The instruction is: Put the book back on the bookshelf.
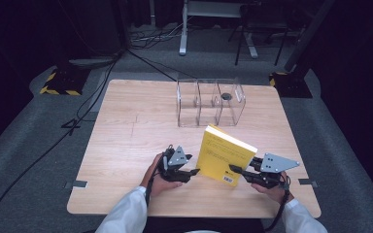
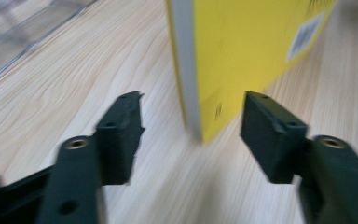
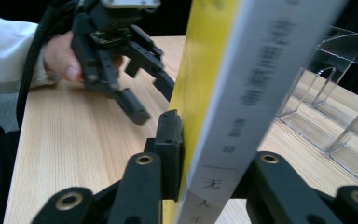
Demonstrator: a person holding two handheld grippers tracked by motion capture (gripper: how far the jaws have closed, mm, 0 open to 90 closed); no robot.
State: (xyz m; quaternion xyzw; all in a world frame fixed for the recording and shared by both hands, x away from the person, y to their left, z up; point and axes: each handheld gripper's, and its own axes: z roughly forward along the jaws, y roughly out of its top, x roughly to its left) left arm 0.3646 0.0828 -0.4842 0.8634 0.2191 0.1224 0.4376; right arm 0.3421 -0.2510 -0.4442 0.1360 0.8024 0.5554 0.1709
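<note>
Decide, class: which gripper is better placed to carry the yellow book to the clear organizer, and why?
The right gripper: its jaws are clamped on the yellow book, holding it tilted up. The left gripper is open, its pads clear of the book's corner. The clear organizer lies beyond the book.

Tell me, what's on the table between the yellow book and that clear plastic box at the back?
Nothing: in the high view, only bare wooden table lies between the yellow book and the clear divided box.
</note>
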